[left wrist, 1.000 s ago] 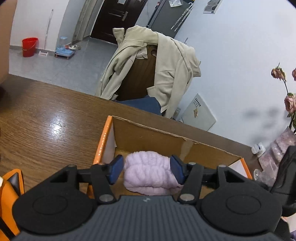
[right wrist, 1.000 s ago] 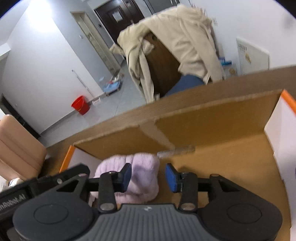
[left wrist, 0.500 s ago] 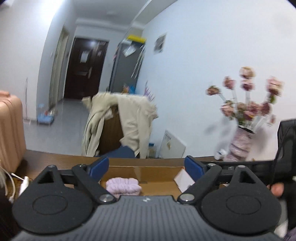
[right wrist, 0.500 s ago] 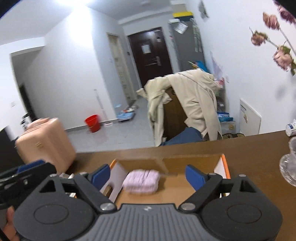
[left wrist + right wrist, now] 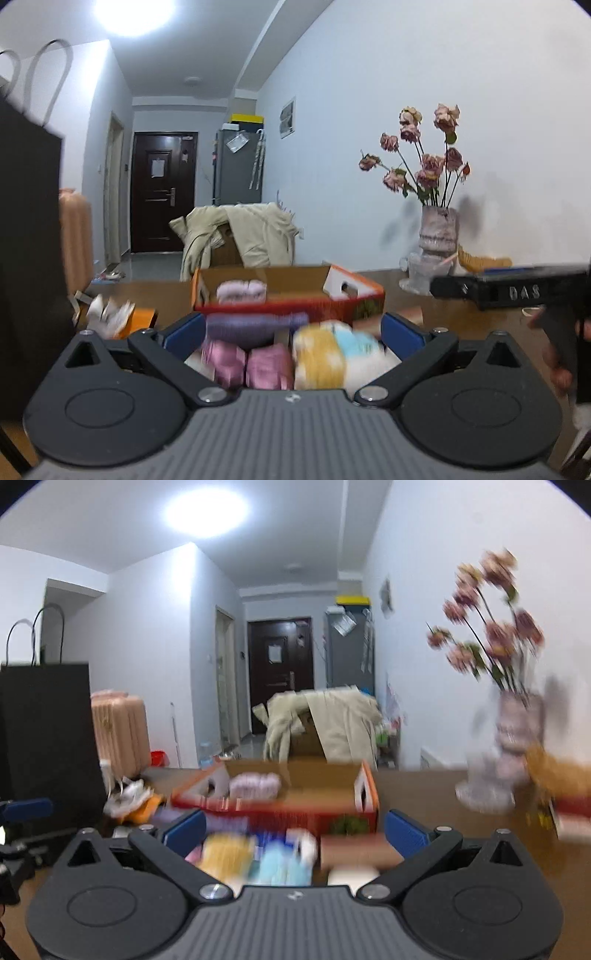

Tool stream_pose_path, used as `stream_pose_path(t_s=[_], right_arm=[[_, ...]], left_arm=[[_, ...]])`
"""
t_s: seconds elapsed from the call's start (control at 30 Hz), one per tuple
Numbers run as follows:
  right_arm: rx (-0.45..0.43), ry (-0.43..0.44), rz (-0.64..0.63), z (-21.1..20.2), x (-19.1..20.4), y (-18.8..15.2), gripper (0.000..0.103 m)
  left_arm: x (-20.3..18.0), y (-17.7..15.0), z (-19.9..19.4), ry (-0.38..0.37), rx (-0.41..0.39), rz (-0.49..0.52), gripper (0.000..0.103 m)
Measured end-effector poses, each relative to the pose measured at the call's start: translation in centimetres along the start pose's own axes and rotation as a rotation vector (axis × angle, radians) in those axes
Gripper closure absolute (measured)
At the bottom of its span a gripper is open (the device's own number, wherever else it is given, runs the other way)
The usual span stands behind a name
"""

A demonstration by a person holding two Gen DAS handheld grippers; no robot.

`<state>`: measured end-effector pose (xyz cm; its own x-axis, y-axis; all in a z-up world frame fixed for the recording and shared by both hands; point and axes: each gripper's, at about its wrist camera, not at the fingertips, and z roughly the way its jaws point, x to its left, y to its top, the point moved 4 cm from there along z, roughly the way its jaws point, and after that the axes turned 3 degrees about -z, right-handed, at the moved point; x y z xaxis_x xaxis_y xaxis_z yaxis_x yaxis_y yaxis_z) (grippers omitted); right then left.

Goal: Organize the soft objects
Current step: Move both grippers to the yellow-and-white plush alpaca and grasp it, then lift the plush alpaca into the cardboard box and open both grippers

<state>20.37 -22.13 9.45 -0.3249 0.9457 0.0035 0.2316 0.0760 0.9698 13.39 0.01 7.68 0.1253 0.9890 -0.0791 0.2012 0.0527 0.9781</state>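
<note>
Lilac and fluffy, the folded towel (image 5: pixel 242 290) now lies alone in the cardboard box (image 5: pixel 288 293), against its far wall toward the ten o'clock corner, with neither tool touching it. A second ago both sets of blue pads flanked that towel inside the box; since then the jaws have just been opening, with nothing between them, and both tools have pulled well back across the wooden table (image 5: pixel 443 317). The left gripper (image 5: pixel 291 330) stands spread wide, and so does the right gripper (image 5: pixel 293 829), each empty. That reads as one piece delivered and the hands free for another. Just ahead of the left fingers, between them and the box, waits a blurred heap of soft things: a purple piece (image 5: pixel 255 325) at twelve o'clock, two pink rolls (image 5: pixel 245 363) at six, and a yellow and pale-blue bundle (image 5: pixel 336 354) toward four. The right view shows the same yellow and blue bundle (image 5: pixel 258 856) low between its pads. To the box's nine o'clock lies some crumpled white and orange clutter (image 5: pixel 114 314); at its three o'clock stands a vase of dried roses (image 5: pixel 436 236). The next pick is probably from that near heap, though the blur hides which piece lies on top.
</note>
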Motion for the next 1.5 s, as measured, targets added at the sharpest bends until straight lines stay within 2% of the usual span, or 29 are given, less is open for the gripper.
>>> stream_pose_path(t_s=[0.13, 0.27, 0.4, 0.83, 0.9, 1.07, 1.1, 1.13, 1.2, 1.3, 1.37, 1.43, 1.5], right_arm=[[0.020, -0.052, 0.038, -3.1, 0.9, -5.7, 0.000], [0.063, -0.088, -0.050, -4.3, 2.1, -9.2, 0.000], [0.062, -0.100, 0.005, -4.4, 1.4, -9.0, 0.000], [0.102, -0.053, 0.036, -1.1, 1.1, -8.2, 0.000], [0.124, -0.039, 0.052, 0.0, 0.9, -7.8, 0.002], [0.138, 0.011, 0.081, 3.3, 0.5, -6.0, 0.009], [0.143, 0.023, 0.097, 4.1, 0.4, -5.7, 0.009], [0.163, 0.049, 0.125, 5.1, 0.2, -5.4, 0.011], [0.201, 0.086, 0.195, 6.8, 0.0, -5.2, 0.017], [0.241, 0.148, 0.254, 8.4, 0.2, -5.8, 0.024], [0.266, 0.163, 0.269, 9.4, 0.4, -6.4, 0.035], [0.288, 0.194, 0.296, 10.0, 0.4, -6.7, 0.053], [0.288, 0.199, 0.315, 9.9, 0.3, -6.8, 0.055]], left_arm=[[-0.2, -3.8, -2.1, -0.007, 0.028, -0.006, 0.000], [-0.2, -4.7, -2.4, -0.005, 0.044, 0.005, 0.000], [-0.3, -4.6, -2.1, -0.010, 0.042, -0.001, 0.000], [0.5, -4.2, 1.5, -0.006, 0.099, -0.031, 0.000], [1.0, -3.9, 2.6, -0.005, 0.118, -0.057, 0.000], [2.7, -3.7, 6.5, -0.044, 0.220, -0.205, 0.000], [2.8, -3.6, 7.3, -0.055, 0.240, -0.222, 0.004], [3.0, -3.5, 8.1, -0.065, 0.256, -0.231, 0.014], [3.2, -3.1, 9.3, -0.084, 0.261, -0.256, 0.026], [3.6, -2.6, 11.5, -0.122, 0.270, -0.297, 0.031], [3.6, -2.8, 13.2, -0.146, 0.305, -0.302, 0.042], [3.3, -3.2, 14.4, -0.184, 0.346, -0.307, 0.058], [3.1, -3.5, 14.8, -0.193, 0.364, -0.313, 0.059]])
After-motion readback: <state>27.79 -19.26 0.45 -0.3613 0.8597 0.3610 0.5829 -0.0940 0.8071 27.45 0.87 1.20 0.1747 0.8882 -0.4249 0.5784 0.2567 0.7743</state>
